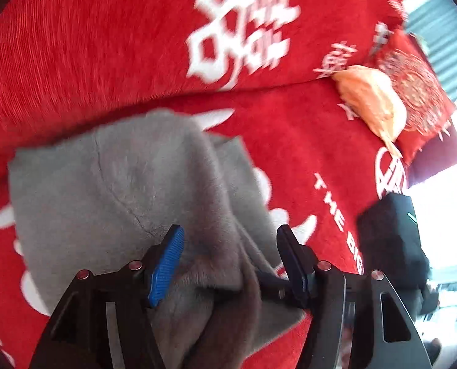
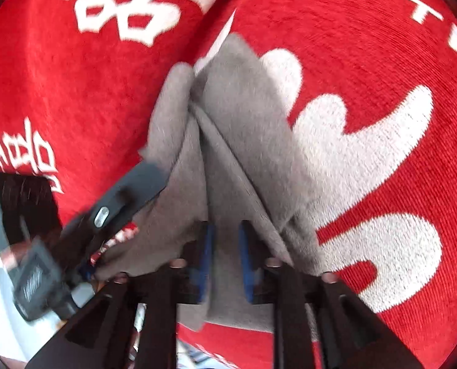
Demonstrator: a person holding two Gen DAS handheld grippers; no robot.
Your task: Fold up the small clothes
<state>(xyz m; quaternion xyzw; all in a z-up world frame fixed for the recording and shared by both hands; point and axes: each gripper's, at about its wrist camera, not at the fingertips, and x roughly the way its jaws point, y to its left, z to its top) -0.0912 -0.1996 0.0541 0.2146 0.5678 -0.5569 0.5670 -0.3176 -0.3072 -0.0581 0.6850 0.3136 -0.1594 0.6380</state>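
Left wrist view, nearest first: left gripper angled steeply down over the cloth, black fingers spread wide, blue ribbed pad facing inward on one side, darker pad on the other. Jaws parted, nothing pinched; a raised ridge of the grey garment running up between the fingers without visible pad contact. Garment itself fleecy, crumpled, partly folded over, with a curved seam across the flat part, spread on the red blanket. Blanket patterned with large white characters and Latin lettering, creased into a long ridge just behind the garment. To the right, at the blanket's edge, a black blurred block, most likely the other gripper's body, not told for certain. Farther off, toward the upper right, a folded orange cloth leaning against a red embroidered cushion; beyond those, bright glare and a teal ribbed surface.

Right wrist view, nearest first: right gripper tilted down at a gentler slant, blue pads close together but with a gap. A fold of grey garment lying in that gap; squeezing not evident, so read as loosened rather than clamped. Garment rising away in two pleated ridges toward the crease of the red blanket. At left, blurred, part of the left gripper touching the garment's edge. White blanket motifs beyond.
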